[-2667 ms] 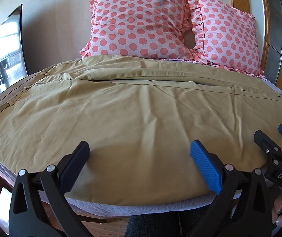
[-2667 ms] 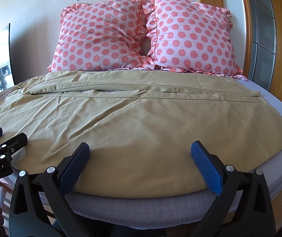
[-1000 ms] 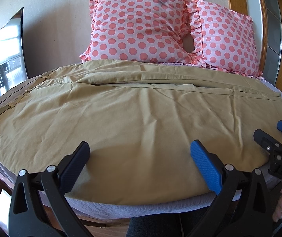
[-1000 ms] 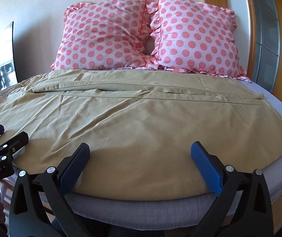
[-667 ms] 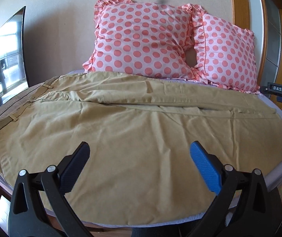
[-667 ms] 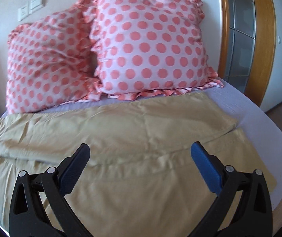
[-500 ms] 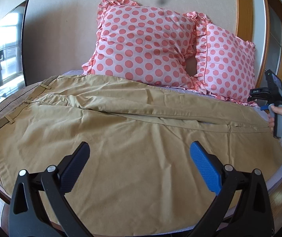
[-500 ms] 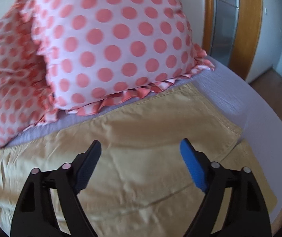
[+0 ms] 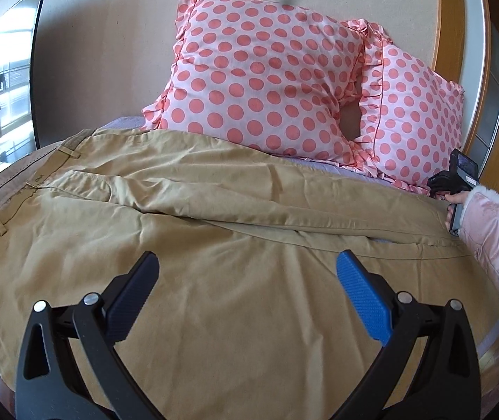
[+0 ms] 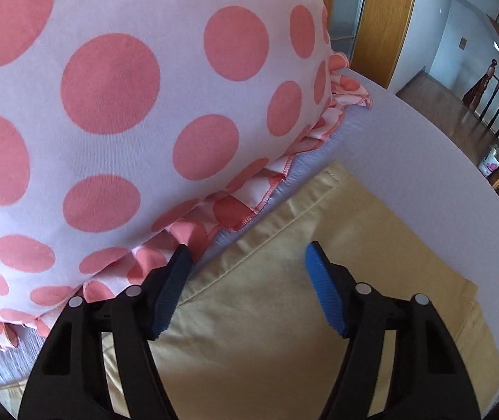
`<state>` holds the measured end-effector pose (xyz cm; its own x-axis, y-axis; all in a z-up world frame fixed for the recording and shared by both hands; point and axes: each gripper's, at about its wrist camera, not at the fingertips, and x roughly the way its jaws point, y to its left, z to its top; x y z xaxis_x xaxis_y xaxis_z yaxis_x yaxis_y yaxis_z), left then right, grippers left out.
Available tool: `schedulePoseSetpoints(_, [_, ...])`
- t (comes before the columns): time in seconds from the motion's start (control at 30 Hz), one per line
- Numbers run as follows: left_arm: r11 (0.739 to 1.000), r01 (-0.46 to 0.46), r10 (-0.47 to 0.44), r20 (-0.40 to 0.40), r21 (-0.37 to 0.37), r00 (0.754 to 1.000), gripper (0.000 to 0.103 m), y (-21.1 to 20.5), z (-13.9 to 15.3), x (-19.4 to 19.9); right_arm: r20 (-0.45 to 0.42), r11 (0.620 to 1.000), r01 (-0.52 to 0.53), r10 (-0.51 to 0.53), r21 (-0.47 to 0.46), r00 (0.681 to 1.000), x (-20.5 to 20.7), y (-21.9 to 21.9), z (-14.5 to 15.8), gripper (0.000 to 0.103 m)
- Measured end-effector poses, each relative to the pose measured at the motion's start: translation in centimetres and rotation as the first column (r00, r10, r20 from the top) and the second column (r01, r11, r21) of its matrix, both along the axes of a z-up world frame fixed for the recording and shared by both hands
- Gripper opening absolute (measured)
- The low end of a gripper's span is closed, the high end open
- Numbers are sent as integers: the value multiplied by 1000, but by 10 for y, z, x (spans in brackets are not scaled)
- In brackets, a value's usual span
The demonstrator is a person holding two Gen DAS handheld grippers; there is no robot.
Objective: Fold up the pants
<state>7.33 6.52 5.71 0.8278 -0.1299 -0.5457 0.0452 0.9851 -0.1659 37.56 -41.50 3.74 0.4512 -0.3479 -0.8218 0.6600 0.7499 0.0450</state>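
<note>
Tan pants (image 9: pixel 235 238) lie spread across the bed, waistband at the left, legs running right. My left gripper (image 9: pixel 246 280) is open and empty, hovering above the near leg's middle. My right gripper (image 10: pixel 246 266) is open over the far leg's hem end (image 10: pixel 284 280), close to the cloth, its left finger beside a pillow's ruffle. In the left wrist view, the right gripper's body (image 9: pixel 454 178) shows at the far right edge in a pink-sleeved hand, its fingers hidden.
Two pink polka-dot pillows (image 9: pixel 266 80) lean on the wall behind the pants; one fills the right wrist view (image 10: pixel 116 105). The lavender bed sheet (image 10: pixel 406 147) shows at the right. A wooden door frame (image 10: pixel 385 24) stands beyond the bed. A TV (image 9: pixel 1 80) is at the left.
My right gripper has swung from the bed's near edge to the far right hem by the pillow and narrowed its opening. My left gripper has risen and moved forward over the pants.
</note>
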Motion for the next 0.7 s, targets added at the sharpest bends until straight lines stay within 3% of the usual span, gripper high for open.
schedulePoseSetpoints(0.07, [1000,3,-3,1,-11,1000,101,0,-3,1,45,1000,-19,20,-24,999,-14,-2,-6,29])
schedulePoseSetpoints(0.17, [1000,8,-9,-10,-26,1000,101,2,-7,3,129,998,-25,18,53,991,-34,-19,-14,9])
schedulePoseSetpoints(0.3, [999,7,-7,5,-47,1000,101,8,-5,-4,292,972,-58,-11,226,956,-64,-43,-20,4])
schedulePoseSetpoints(0.4, [998,-12,14,36,-61,999,101,15,-2,-12,481,945,-156,-1,287,877,-117,-57,-12,4])
schedulePoseSetpoints(0.5, [997,-23,25,37,-75,999,101,22,0,-12,580,921,-222,-5,319,815,-194,-57,-19,4])
schedulePoseSetpoints(0.6, [995,2,3,48,-101,999,101,25,4,-6,552,911,-201,-34,359,833,-248,-47,-42,4])
schedulePoseSetpoints(0.7, [987,70,-57,95,-145,994,101,24,13,1,492,873,-184,-71,452,868,-274,-31,-51,5])
